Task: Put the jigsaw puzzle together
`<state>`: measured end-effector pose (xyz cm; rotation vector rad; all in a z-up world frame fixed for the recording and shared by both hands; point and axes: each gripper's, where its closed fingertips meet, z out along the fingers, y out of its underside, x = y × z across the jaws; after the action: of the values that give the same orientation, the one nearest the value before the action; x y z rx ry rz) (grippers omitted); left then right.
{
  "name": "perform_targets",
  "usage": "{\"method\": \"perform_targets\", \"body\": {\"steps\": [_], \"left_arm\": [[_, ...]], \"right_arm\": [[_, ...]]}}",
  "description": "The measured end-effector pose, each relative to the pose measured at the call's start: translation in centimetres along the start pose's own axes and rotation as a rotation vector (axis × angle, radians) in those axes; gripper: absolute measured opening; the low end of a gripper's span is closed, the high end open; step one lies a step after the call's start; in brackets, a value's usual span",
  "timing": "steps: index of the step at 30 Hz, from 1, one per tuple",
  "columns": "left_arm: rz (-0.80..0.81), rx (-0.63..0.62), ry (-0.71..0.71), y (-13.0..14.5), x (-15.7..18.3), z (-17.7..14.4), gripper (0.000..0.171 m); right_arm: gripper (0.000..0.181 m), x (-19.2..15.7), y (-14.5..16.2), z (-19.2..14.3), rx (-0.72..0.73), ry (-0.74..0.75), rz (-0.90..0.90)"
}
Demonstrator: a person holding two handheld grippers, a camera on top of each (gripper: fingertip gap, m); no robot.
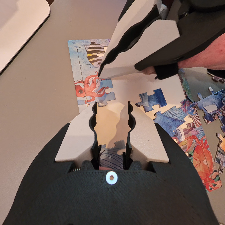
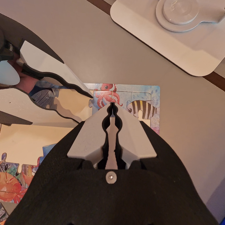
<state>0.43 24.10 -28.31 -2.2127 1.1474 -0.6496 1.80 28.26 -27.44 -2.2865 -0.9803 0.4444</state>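
The puzzle tray (image 1: 127, 85) lies on the grey table, its cream inside mostly bare. A red octopus piece (image 1: 92, 88) and a striped fish piece (image 1: 93, 53) sit in place at its far left corner. My right gripper (image 1: 99, 74) is shut, its tip pressed down on the octopus piece (image 2: 104, 96), next to the fish (image 2: 142, 108). My left gripper (image 1: 112, 103) is open and empty over the bare tray (image 2: 30, 140). A grey-blue striped piece (image 1: 112, 157) lies under it. The left gripper (image 2: 85, 109) also shows in the right wrist view.
A loose blue piece (image 1: 152, 99) lies on the tray near fitted blue and crab pieces (image 1: 202, 161). Several loose pieces (image 1: 210, 107) lie on the table right of the tray. A white flat stand base (image 2: 170, 36) sits beyond the tray. A hand (image 1: 207, 58) holds the right gripper. About 5 cm separates my left fingertips from my right.
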Motion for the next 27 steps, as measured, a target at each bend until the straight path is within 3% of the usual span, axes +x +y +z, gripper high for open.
{"method": "perform_targets", "body": {"steps": [4,8,11,16,18,27], "left_arm": [[0.003,0.001,-0.003,0.0,0.0,0.0,0.051],[0.003,0.001,-0.005,0.0,0.0,0.1,0.051],[0.006,-0.002,-0.005,0.0,0.1,0.1,0.053],[0.01,-0.01,-0.005,0.1,0.1,0.0,0.057],[0.018,-0.014,-0.012,0.2,0.0,-0.4,0.061],[-0.024,0.174,-0.144,-2.6,-3.3,-8.0,0.061]], "right_arm": [[0.0,0.2,0.8,0.7,-0.047,0.018,-0.009],[0.0,-0.3,-1.5,-0.7,0.029,0.067,-0.081],[0.0,0.1,0.4,1.3,-0.053,0.083,-0.095],[0.0,-0.1,-1.5,0.4,0.033,0.116,-0.14],[0.0,0.0,0.2,1.7,-0.058,0.106,-0.143],[0.0,2.4,-2.8,-4.7,0.126,0.11,-0.045]]}}
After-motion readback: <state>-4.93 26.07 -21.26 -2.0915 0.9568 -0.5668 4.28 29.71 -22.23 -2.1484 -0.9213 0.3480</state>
